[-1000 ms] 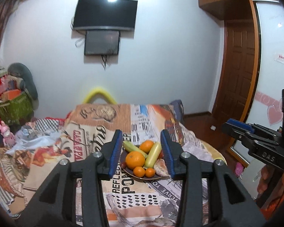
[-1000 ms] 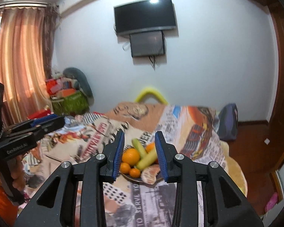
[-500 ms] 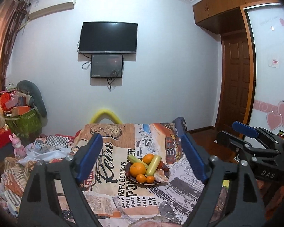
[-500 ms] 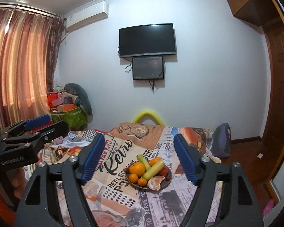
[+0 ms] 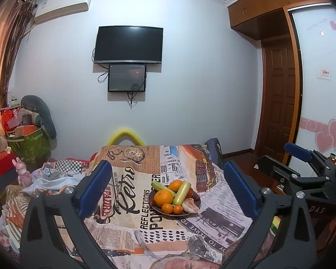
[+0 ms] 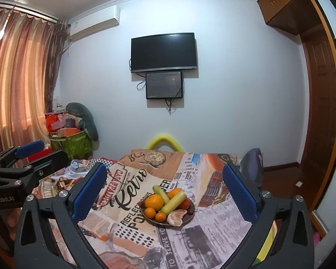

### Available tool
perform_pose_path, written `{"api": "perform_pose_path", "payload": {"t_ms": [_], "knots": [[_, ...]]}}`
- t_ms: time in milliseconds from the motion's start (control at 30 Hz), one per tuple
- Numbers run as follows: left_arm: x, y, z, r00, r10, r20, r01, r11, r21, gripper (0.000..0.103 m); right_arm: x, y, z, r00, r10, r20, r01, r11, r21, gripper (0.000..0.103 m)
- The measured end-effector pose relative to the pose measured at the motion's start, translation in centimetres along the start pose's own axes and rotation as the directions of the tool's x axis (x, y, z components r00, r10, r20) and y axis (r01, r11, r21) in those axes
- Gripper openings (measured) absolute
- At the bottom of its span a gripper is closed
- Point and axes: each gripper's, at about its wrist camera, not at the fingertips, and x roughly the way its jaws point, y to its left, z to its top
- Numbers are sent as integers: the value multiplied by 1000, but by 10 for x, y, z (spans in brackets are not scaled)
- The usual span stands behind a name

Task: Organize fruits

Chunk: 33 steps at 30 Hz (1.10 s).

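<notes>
Oranges (image 5: 163,198), pale green gourds (image 5: 181,192), perhaps a peeled citrus (image 5: 190,205), heaped on dark plate (image 5: 191,213).

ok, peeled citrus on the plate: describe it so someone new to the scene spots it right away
Start at the table under the newspaper-print cloth and find the dark round plate of fruit near its middle. The peeled citrus lies on the plate's front edge, nearest the cameras, just right of the small tangerines. It alone has no glossy skin: pale, matte, with visible segments.
</notes>
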Motion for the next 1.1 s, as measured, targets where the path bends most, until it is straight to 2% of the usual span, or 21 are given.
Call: {"api": "perform_pose_path", "payload": {"t_ms": [1100], "knots": [[0,0,-1,1000,3,-17,-3,1000,4,103,-9,-1,0,1000,-10,-10,11,1000,14,103]]}}
